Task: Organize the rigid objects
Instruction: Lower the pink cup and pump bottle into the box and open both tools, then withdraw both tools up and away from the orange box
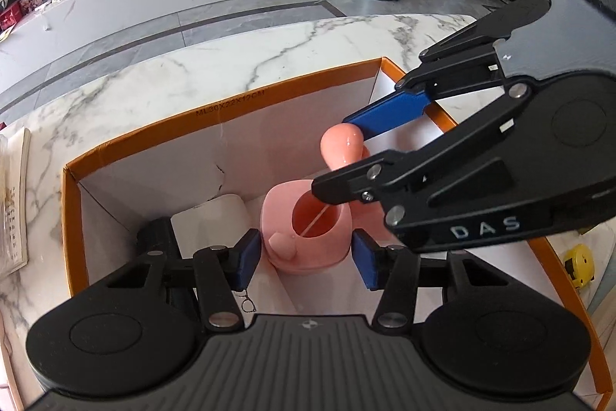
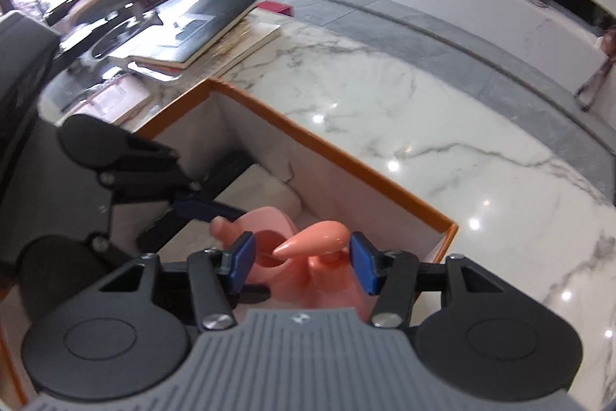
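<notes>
Pink pump bottle stands inside orange-rimmed box on counter. Left gripper brackets its body, pads apparently not pressing; right gripper half open around pump head. Glossy, rigid, likely slippery; grip body, not pump.

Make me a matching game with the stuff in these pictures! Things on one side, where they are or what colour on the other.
Things:
1. pink cup
2. pink pump bottle
3. yellow tape measure
4. box

Places or colours:
A. on the marble table, outside the box
B. between the left gripper's blue pads
C. orange rim, white inside
D. between the right gripper's blue pads

Pairs: 1-B, 2-D, 3-A, 4-C
</notes>
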The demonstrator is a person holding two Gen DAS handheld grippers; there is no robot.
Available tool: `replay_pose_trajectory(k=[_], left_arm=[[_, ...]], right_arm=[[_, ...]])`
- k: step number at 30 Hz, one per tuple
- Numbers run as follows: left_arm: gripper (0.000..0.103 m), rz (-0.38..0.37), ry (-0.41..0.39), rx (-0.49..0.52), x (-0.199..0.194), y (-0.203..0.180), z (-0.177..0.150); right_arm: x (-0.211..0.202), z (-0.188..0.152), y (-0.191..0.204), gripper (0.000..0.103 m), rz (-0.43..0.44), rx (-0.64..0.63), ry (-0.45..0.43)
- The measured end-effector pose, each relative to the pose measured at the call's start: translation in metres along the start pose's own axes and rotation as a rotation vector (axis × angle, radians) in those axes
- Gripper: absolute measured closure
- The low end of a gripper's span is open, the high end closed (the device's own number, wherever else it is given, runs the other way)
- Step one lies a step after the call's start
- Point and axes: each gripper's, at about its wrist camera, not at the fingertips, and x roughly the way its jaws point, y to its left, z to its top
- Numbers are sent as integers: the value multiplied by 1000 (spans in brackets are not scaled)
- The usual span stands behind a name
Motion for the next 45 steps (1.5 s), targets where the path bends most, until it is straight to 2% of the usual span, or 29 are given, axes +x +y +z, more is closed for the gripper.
replay_pose_trajectory(k=[4,9,11,13,17,21,25,27,29,31,32,34,37,42,45], left_arm=[[44,5,-16,-10,0,2,-1],[44,32,-52,-23,-1,1,5],[44,40,-63,-21,1,1,8],[44,50,-64,-19,3,2,10],[44,57,-39,-11,9,1,11],[41,81,-49,1,10,-1,10],[34,82,-47,1,2,1,7],[34,79,-49,1,-4,3,4],[37,71,-33,-8,-8,5,1],[47,51,-12,-41,-12,7,-2],[53,34,-8,-60,-15,7,-5],[57,4,-19,-97,-22,6,-10],[67,-20,-37,-136,-28,2,-16],[68,5,-42,-188,-18,-5,-14],[70,49,-37,-201,-6,-7,-11]], right_arm=[[-6,0,-4,61,0,14,10],[-18,2,-15,61,15,9,-64],[-17,2,-19,61,10,4,-47],[-11,0,-20,61,4,-29,-2],[-15,-3,-12,61,-6,-108,18],[-13,-6,7,63,-115,-288,44],[-17,-6,11,61,-142,-359,59],[-22,-7,12,55,-140,-375,51],[-25,-8,14,50,-150,-396,42],[-29,-10,17,51,-167,-408,29],[-31,-10,17,53,-169,-397,19],[-40,-13,14,57,-160,-335,-10],[-57,-23,5,61,-167,-177,-69],[-83,-55,-10,66,-255,191,-156],[-90,-76,-9,66,-284,361,-201]])
